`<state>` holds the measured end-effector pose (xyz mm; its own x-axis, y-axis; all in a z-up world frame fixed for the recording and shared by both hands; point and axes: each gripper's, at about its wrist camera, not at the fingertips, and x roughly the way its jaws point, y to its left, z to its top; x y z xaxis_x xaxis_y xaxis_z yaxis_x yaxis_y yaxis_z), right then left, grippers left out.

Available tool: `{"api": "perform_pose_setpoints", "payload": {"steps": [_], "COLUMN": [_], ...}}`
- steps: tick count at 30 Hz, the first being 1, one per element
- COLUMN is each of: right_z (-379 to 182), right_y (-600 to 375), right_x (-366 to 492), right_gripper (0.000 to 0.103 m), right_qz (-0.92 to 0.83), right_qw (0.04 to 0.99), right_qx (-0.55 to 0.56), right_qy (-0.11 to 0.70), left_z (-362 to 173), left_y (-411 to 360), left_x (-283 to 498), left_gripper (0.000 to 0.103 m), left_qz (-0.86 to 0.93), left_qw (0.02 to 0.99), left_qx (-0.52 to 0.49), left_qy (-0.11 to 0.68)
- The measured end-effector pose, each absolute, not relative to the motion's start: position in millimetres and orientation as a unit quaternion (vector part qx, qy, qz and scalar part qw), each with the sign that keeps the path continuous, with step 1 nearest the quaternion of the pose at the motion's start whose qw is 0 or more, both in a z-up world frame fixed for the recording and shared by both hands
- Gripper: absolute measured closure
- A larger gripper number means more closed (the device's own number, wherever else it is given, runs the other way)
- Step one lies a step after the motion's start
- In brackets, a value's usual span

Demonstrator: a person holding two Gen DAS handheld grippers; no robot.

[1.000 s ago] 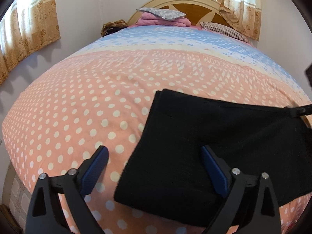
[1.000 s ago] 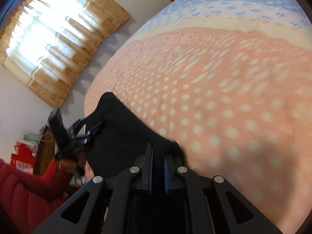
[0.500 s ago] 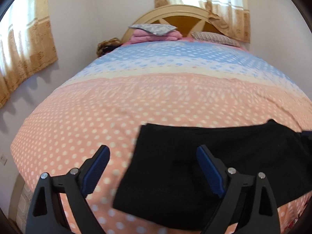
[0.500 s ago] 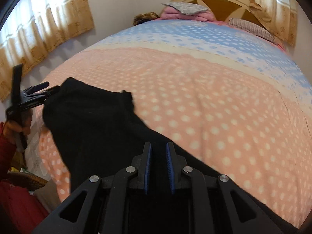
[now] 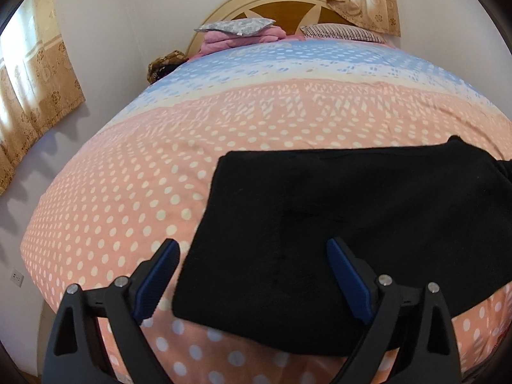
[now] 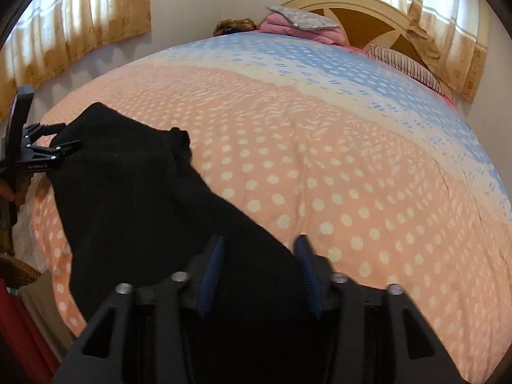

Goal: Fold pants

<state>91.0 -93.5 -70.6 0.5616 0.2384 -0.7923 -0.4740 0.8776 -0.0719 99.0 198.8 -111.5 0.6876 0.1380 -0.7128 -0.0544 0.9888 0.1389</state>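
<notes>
The black pants (image 5: 336, 211) lie folded in a flat slab on the pink polka-dot bedspread (image 5: 134, 192), near the bed's foot edge. My left gripper (image 5: 251, 246) hovers over their left end, wide open, with its blue pads (image 5: 156, 278) clear of the cloth. In the right wrist view the pants (image 6: 134, 192) run from the left edge down under my right gripper (image 6: 260, 240). Its jaws are opening. Black cloth lies between them, and the pads (image 6: 209, 275) are not pressing on it. The left gripper (image 6: 59, 136) shows there at the pants' far end, open.
A grey cushion (image 5: 235, 27) on pink folded bedding (image 5: 224, 40) and a striped pillow (image 5: 342, 32) sit by the headboard (image 5: 288, 6). Curtains (image 5: 35, 73) and a wall flank the bed's left side. A hand (image 6: 12, 185) and red cloth (image 6: 22, 329) lie past the bed's corner.
The right gripper swung round and its nearly shut jaws parted, letting go of the pants. The pants' raised edge came down flat on the bed. The left gripper stayed open.
</notes>
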Motion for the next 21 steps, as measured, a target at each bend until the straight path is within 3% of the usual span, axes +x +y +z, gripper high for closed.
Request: {"api": "perform_pose_setpoints", "payload": {"steps": [2, 3, 7, 8, 9, 13, 16, 21], "right_z": [-64, -64, -72, -71, -67, -39, -29, -82], "right_y": [-108, -118, -147, -146, -143, -142, -117, -49], "right_x": [95, 98, 102, 100, 98, 79, 48, 13], "right_gripper": [0.089, 0.089, 0.088, 0.084, 0.079, 0.079, 0.079, 0.079], "right_qz": [0.181, 0.160, 0.148, 0.148, 0.149, 0.162, 0.219, 0.273], "right_qw": [0.881, 0.886, 0.892, 0.894, 0.895, 0.907, 0.905, 0.860], "right_qx": [-0.095, -0.082, -0.001, -0.006, -0.005, 0.044, 0.039, -0.022], "right_qy": [0.427, 0.428, 0.428, 0.424, 0.421, 0.387, 0.362, 0.430], "left_z": [-111, -111, -112, -109, -106, -72, -62, -83], "left_y": [202, 204, 207, 207, 208, 207, 202, 177], "left_x": [100, 100, 102, 101, 100, 89, 95, 115], "left_gripper": [0.006, 0.005, 0.002, 0.003, 0.004, 0.007, 0.007, 0.007], "left_qz": [0.049, 0.048, 0.043, 0.043, 0.044, 0.053, 0.030, 0.032], "left_qw": [0.916, 0.916, 0.917, 0.917, 0.917, 0.933, 0.939, 0.929], "left_qx": [0.049, 0.049, 0.052, 0.052, 0.052, 0.045, 0.009, 0.031], "left_qy": [0.394, 0.394, 0.392, 0.392, 0.392, 0.352, 0.344, 0.368]}}
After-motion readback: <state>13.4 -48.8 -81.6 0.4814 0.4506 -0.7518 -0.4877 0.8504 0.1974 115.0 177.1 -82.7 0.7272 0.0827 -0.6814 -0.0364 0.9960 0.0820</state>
